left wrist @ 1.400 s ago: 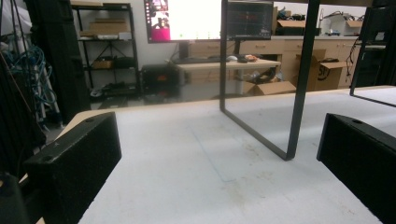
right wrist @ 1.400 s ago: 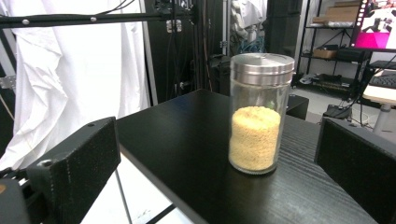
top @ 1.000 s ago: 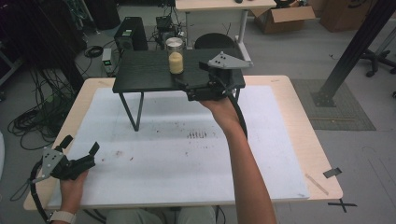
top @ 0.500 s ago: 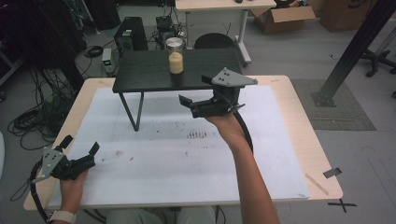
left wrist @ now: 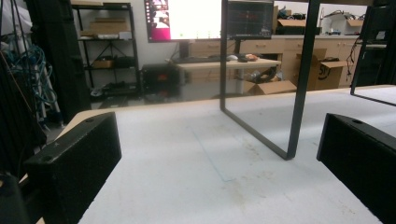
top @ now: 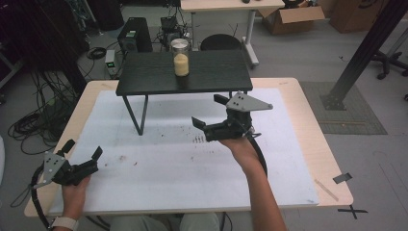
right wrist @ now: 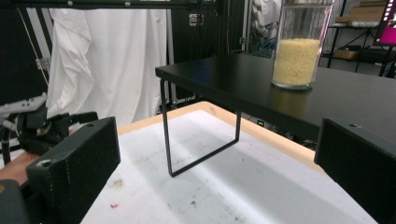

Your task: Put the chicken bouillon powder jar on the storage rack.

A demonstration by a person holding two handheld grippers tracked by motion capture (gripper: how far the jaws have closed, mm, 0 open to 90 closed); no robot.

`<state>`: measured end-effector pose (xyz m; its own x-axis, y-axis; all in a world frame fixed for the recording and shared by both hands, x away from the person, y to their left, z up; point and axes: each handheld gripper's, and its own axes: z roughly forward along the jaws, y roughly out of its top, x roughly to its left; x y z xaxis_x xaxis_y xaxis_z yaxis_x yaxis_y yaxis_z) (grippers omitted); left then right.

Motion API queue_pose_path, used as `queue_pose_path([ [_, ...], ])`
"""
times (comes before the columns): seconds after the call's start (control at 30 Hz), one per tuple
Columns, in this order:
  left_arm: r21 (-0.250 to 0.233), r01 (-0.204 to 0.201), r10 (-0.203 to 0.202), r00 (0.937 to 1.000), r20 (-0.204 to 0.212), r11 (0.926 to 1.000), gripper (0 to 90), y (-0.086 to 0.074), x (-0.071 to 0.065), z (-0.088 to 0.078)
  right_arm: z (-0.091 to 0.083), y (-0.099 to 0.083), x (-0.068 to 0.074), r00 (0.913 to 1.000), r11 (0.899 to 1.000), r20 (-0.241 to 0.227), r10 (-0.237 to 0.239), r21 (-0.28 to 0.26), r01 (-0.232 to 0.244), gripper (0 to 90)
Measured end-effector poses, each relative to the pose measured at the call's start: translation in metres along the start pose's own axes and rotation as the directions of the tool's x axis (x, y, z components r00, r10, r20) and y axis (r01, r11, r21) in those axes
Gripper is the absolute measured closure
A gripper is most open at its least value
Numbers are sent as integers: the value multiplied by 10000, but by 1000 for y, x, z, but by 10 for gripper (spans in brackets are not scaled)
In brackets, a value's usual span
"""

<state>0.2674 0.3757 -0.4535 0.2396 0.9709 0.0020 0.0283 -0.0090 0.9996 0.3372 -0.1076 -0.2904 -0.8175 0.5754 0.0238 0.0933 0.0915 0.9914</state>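
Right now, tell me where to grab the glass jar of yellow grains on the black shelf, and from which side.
Grip the clear glass jar of yellow grains around its straight cylindrical wall, probably at the grain-filled lower half. Come in level from the person's side with the open right claw: the jar stands upright, with bare black raised shelf around it.

jar [top: 181, 57] of yellow grains sat upright on the little black stand [top: 211, 77] | right gripper [top: 210, 117] hung over the white mat [top: 168, 168], fingers spread, empty | left gripper [top: 82, 153] low at the bench's [top: 308, 125] near-left corner, also spread
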Motion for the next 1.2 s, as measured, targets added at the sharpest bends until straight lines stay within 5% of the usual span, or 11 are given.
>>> queue_pose_path([
  [0.43, 19, -24, 25, 10000, -19, 10000, 2, 0, 0, 0, -30, -48, -5, 9980, 9995, 588, 239, 173, -250, 1],
  [0.83, 23, -27, 27, 10000, -45, 10000, 2, 0, -1, 0, -68, -100, -20, 9854, 9985, 1614, 550, -23, -554, 2],
  [1.2, 20, -49, 50, 10000, -59, 10000, 2, 0, -1, 0, -89, -142, -30, 9547, 9974, 2902, 659, -467, -546, 2],
])
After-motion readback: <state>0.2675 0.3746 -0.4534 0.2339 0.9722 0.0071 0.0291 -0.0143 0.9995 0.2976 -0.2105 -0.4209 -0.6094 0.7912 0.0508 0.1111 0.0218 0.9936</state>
